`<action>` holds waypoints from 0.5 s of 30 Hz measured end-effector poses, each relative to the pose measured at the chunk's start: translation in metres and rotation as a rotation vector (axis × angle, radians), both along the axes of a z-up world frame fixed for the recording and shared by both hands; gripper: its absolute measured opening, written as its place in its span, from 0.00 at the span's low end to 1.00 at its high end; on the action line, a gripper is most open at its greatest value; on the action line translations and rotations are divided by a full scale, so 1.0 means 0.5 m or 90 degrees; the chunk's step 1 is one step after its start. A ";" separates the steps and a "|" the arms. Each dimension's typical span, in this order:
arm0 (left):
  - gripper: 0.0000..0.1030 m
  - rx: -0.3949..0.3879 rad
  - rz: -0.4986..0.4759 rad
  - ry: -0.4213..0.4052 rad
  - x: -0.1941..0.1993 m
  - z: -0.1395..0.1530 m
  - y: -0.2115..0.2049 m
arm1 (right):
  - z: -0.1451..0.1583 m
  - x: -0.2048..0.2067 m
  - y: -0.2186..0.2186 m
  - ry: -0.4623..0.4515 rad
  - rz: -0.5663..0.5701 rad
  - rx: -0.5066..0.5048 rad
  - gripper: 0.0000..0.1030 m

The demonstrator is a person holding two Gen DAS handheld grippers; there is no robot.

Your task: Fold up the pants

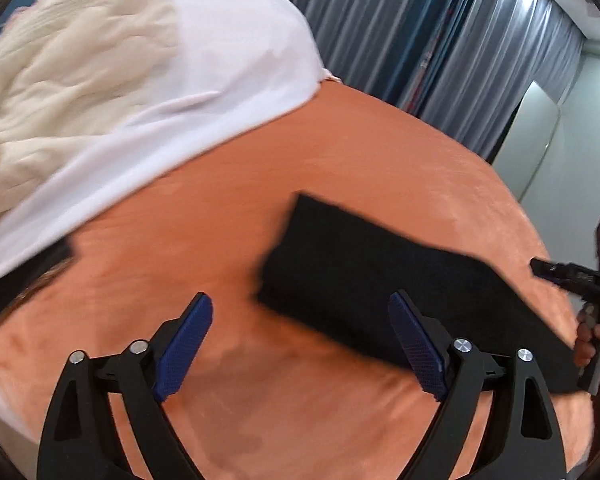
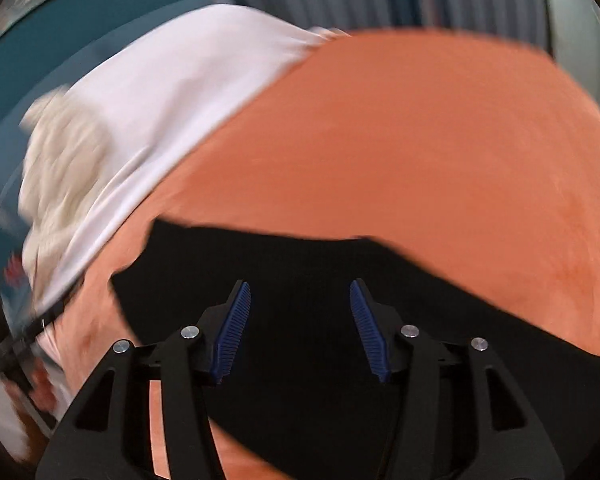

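The black pants [image 1: 380, 280] lie folded into a flat band on the orange bedcover [image 1: 340, 152]. My left gripper [image 1: 300, 312] is open and empty, its blue pads wide apart, with the pants' left end just beyond its right finger. My right gripper [image 2: 300, 300] is open and empty, hovering right over the black pants [image 2: 300, 260], which fill the lower part of that blurred view. The right gripper also shows in the left wrist view [image 1: 540, 268] at the pants' far right end, held by a hand.
A white sheet [image 1: 220, 80] with a cream knitted blanket [image 1: 60, 60] covers the far left of the bed. Grey curtains [image 1: 440, 32] hang behind. A dark object [image 1: 28, 276] lies at the sheet's edge on the left. The orange cover [image 2: 420, 140] stretches beyond the pants.
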State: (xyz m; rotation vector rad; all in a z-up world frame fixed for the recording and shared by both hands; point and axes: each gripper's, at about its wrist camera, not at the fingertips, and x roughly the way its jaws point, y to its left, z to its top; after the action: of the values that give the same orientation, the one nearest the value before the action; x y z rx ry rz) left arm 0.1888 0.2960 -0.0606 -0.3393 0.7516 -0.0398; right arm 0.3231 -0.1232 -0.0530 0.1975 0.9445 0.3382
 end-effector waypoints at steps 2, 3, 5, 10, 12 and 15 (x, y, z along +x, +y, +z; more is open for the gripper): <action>0.88 -0.007 0.009 0.018 0.052 -0.004 -0.042 | -0.018 0.063 -0.066 0.048 -0.032 0.026 0.50; 0.88 -0.006 0.023 0.036 0.085 -0.015 -0.067 | -0.028 0.089 -0.086 0.061 -0.036 0.026 0.51; 0.88 0.020 0.059 0.065 0.120 -0.038 -0.102 | -0.066 0.146 -0.098 0.104 -0.020 0.013 0.57; 0.88 0.110 0.101 0.089 0.146 -0.115 -0.176 | -0.148 0.165 -0.038 0.118 0.092 -0.061 0.26; 0.88 0.117 0.105 0.092 0.142 -0.145 -0.183 | -0.137 0.121 -0.001 0.066 0.148 -0.100 0.08; 0.88 0.162 0.108 0.091 0.133 -0.165 -0.200 | -0.114 0.007 0.057 -0.039 0.253 -0.180 0.08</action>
State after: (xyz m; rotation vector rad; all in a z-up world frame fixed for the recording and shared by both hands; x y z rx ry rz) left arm 0.2551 0.1959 -0.1431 -0.1635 0.8570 0.2410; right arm 0.3268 -0.0947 -0.1102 -0.2624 0.9577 0.5659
